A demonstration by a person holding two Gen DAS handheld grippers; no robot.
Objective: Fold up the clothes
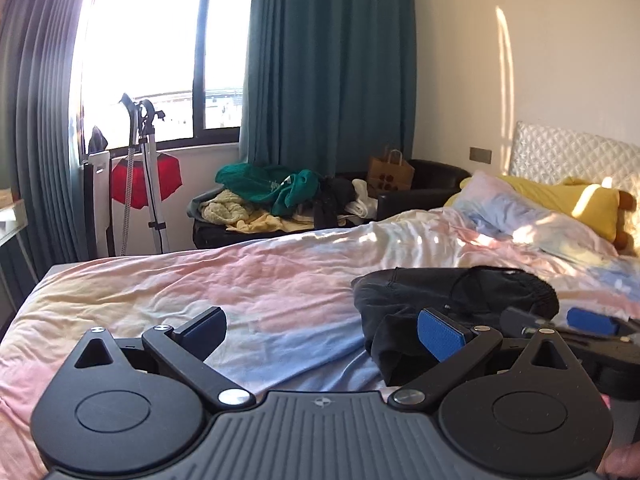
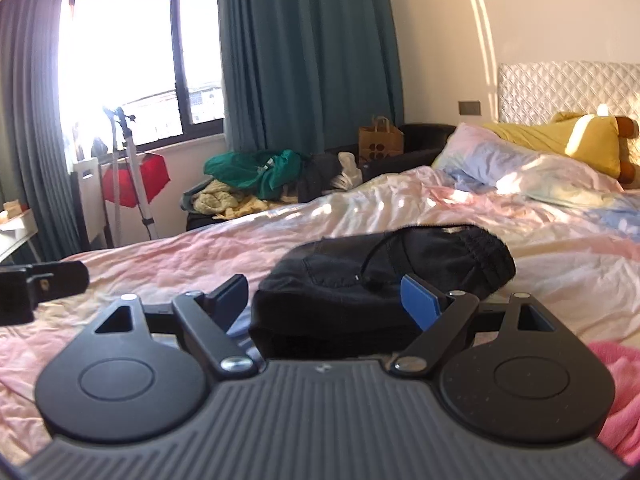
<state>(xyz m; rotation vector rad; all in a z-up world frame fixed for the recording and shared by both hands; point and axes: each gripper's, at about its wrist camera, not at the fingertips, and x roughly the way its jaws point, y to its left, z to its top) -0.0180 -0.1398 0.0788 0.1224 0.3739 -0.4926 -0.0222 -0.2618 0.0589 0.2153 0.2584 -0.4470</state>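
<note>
A black garment (image 1: 452, 292), folded into a thick bundle with a drawstring and an elastic waistband, lies on the pastel bedspread (image 1: 240, 280). My left gripper (image 1: 322, 330) is open and empty, low over the bed; the bundle's near left corner touches its right pad. In the right wrist view the bundle (image 2: 384, 276) lies between the wide open fingers of my right gripper (image 2: 326, 300), which grips nothing. The right gripper also shows at the right edge of the left wrist view (image 1: 572, 322). The left gripper's tip shows at the left edge (image 2: 40, 284).
A pink cloth (image 2: 624, 396) lies on the bed at the near right. Pillows (image 2: 520, 172) and a quilted headboard (image 2: 568, 88) are at the far right. A heap of clothes (image 1: 280, 196) sits on a low table beyond the bed, with a paper bag (image 1: 390, 172), a stand and curtained window.
</note>
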